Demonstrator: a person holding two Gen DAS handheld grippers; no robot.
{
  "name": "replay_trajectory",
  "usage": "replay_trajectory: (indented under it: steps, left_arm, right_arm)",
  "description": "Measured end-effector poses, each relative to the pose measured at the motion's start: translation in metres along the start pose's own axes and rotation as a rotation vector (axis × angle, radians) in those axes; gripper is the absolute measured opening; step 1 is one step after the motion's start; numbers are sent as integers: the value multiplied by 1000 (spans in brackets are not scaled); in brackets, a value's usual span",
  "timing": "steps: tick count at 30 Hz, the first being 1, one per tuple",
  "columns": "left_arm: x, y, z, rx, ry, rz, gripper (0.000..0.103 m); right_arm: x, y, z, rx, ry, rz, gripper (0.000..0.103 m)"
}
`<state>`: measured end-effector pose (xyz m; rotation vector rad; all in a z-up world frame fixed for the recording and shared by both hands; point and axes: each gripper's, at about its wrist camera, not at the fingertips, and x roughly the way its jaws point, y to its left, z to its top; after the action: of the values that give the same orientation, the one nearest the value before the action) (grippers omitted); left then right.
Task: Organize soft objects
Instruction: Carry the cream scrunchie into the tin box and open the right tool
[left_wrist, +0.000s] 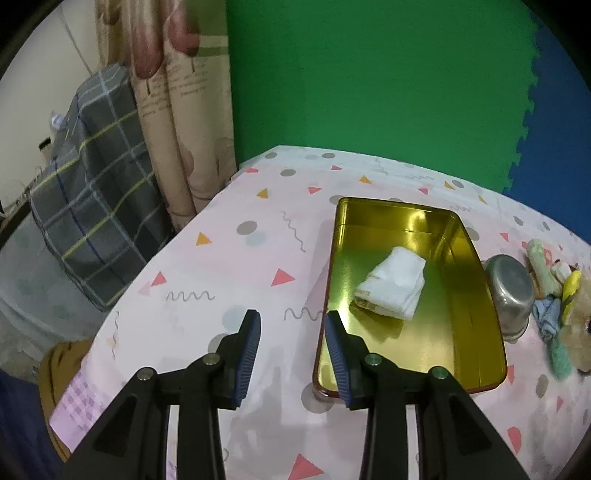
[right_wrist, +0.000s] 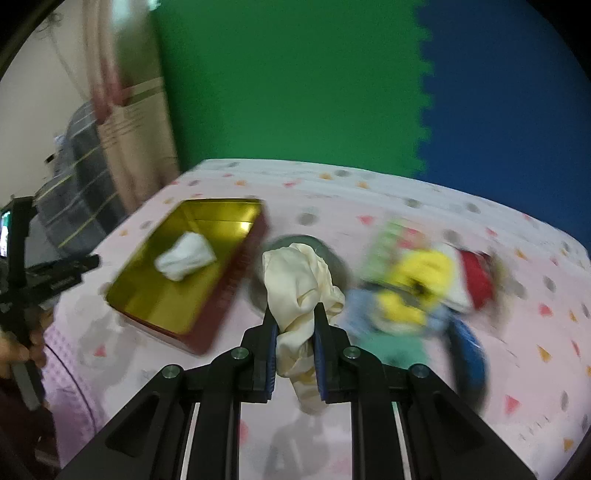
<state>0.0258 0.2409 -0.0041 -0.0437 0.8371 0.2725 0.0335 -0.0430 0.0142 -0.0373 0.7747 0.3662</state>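
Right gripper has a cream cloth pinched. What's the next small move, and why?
Probably carry it left over the gold tin and release. The right gripper is shut on the cream cloth, and the tin already holds one white cloth with room beside it.

The right tool (right_wrist: 295, 325) pinches a cream cloth (right_wrist: 297, 291) beside the gold tin (right_wrist: 236, 266).

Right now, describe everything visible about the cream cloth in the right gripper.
The cream cloth is a soft, slightly shiny fabric, bunched and wrinkled rather than folded. The right gripper is shut on its middle, blue pads pressing both sides. Its larger part billows up above the fingers; a narrower tail hangs below them over the pink tablecloth. It appears lifted, in front of the metal bowl, right of the gold tin.
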Motion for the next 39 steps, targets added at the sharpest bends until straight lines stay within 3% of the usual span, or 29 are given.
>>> replay_trajectory:
  steps: [7,12,29,39]
  left_arm:
    - [5,13,-4,-30,12,24,37]
    - [9,21,-4,-52,21,28,37]
    - [18,36,-6,-93,54,57,37]
    - [22,39,-7,-102,69,57,37]
  right_arm:
    - [34,64,24,-91,16,89,16]
    - [59,93,29,-134,43,104,16]
    - [113,115,28,-155,136,93,16]
    - [120,118,24,-160,154,92,18]
